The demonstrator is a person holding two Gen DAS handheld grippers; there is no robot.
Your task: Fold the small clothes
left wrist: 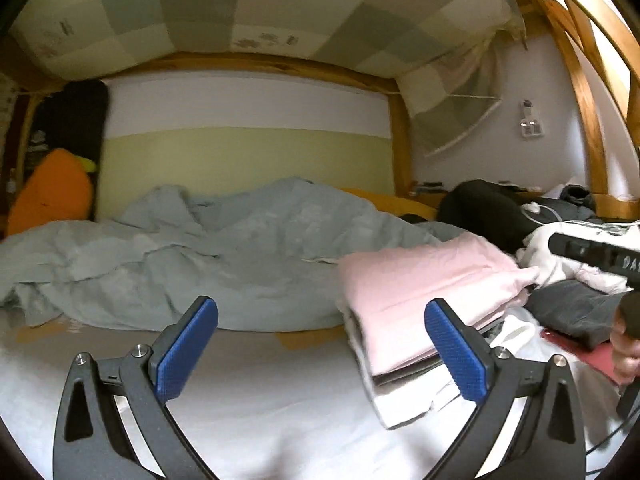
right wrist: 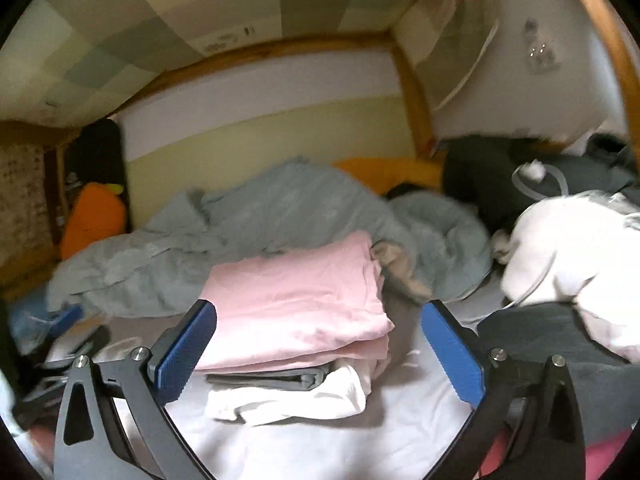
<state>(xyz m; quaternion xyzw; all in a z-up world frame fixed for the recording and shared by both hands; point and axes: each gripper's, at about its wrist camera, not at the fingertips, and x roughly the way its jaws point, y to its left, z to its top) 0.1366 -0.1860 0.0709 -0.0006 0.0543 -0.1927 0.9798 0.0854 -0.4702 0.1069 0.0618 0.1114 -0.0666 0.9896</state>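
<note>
A stack of folded clothes lies on the white sheet [right wrist: 304, 448]: a pink garment [right wrist: 296, 304] on top, a grey one [right wrist: 272, 380] under it and a white one [right wrist: 288, 400] at the bottom. My right gripper [right wrist: 320, 312] is open just in front of this stack, and its blue pads [right wrist: 188, 348] grip nothing. In the left wrist view the pink garment [left wrist: 424, 284] sits to the right of my left gripper [left wrist: 322, 320], which is open over bare sheet. The right gripper's black body [left wrist: 592, 256] and a hand [left wrist: 626, 344] show at that view's right edge.
A crumpled grey-blue duvet [left wrist: 200, 252] fills the back of the bed. Loose white clothing [right wrist: 560, 240] and a dark grey garment [right wrist: 540, 332] are heaped on the right. An orange plush [left wrist: 52, 192] leans in the far left corner. A wooden bunk frame [left wrist: 400, 140] surrounds the bed.
</note>
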